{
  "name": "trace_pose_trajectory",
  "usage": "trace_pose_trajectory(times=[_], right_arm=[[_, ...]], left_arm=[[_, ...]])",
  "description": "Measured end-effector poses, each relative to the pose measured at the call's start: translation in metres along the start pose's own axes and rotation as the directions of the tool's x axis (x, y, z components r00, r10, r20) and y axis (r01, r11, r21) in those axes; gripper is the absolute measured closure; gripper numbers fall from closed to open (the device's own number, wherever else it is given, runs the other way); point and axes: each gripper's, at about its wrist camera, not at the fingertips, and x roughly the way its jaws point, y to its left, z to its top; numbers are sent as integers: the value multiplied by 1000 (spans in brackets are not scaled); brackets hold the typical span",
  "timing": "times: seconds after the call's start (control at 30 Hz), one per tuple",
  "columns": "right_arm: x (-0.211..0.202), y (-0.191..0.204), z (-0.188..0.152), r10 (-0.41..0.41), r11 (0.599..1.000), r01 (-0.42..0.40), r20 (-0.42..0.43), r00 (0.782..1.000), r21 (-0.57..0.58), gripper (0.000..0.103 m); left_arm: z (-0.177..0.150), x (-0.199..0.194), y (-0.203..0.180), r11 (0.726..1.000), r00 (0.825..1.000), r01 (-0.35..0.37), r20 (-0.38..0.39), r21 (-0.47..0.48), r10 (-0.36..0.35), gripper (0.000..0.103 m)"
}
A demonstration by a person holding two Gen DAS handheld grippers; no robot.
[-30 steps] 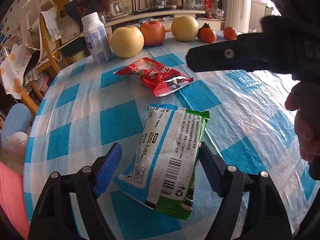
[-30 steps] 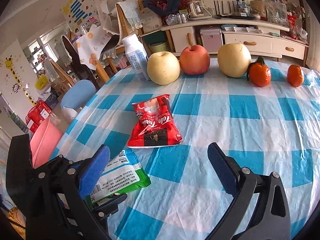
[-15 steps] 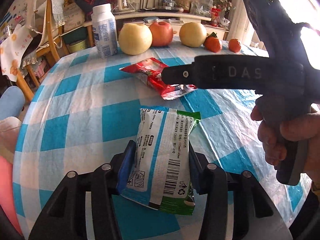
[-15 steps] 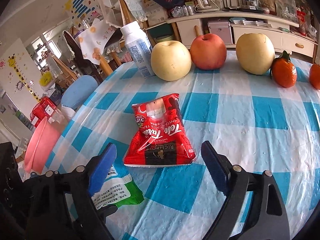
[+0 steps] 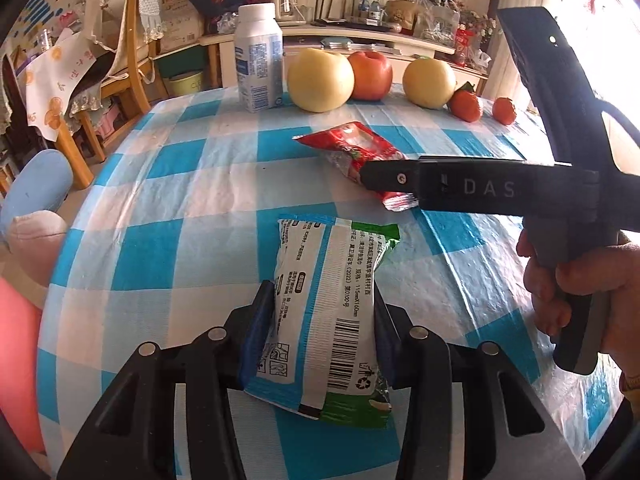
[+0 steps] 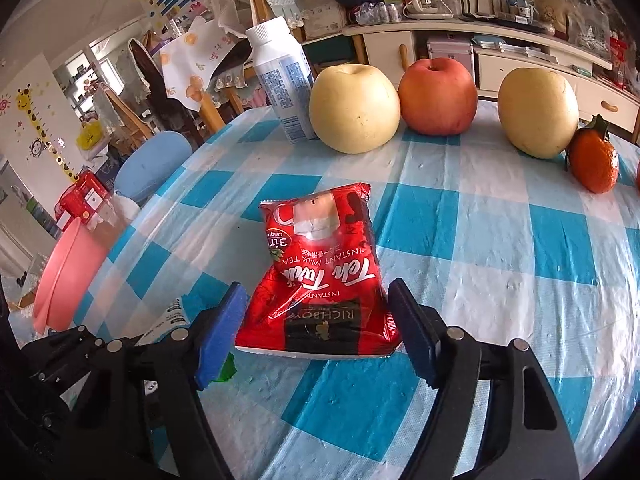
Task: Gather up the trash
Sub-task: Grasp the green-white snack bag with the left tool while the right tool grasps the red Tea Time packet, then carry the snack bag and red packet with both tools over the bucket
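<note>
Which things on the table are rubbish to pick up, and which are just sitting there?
Rubbish:
- white and green packet, pinched in the closing left gripper
- red milk tea packet, between the closing right gripper pads

Just sitting there:
- white bottle
- two yellow pears
- red apple
- tangerines

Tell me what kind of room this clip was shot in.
Most likely a lived-in family living or dining room: a table under a blue-checked plastic cloth with fruit on it, a cluttered sideboard behind, and a giraffe height chart on the wall.
</note>
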Motion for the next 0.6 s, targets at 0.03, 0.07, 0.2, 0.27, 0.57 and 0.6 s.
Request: trace_pose_trajectory(times=[0.03, 0.07, 0.2, 0.27, 0.57, 0.6], right_arm=[[1, 0, 0, -1, 1000, 1, 1, 1000, -4, 29], [2, 1, 0, -4, 1000, 4, 1, 1000, -8, 29], [3, 3, 1, -9, 1000, 9, -1, 1000, -20, 31], [3, 4, 1, -13, 1000, 13, -1, 1000, -24, 32], [3, 5, 1, -19, 999, 19, 2, 1000, -32, 37], [2, 5, 0, -20, 999, 20, 3, 1000, -35, 38]], left_arm=[[0, 0, 2, 1000, 1000, -6, 0, -5, 6, 56], [0, 0, 4, 1000, 1000, -12, 1, -11, 12, 56], [2, 0, 11, 999, 999, -36, 3, -37, 36, 57], [2, -1, 14, 998, 999, -51, 5, -48, 51, 57], [4, -3, 27, 990, 993, -116, 11, -84, 117, 59], [4, -4, 28, 988, 992, -128, 11, -85, 129, 60]])
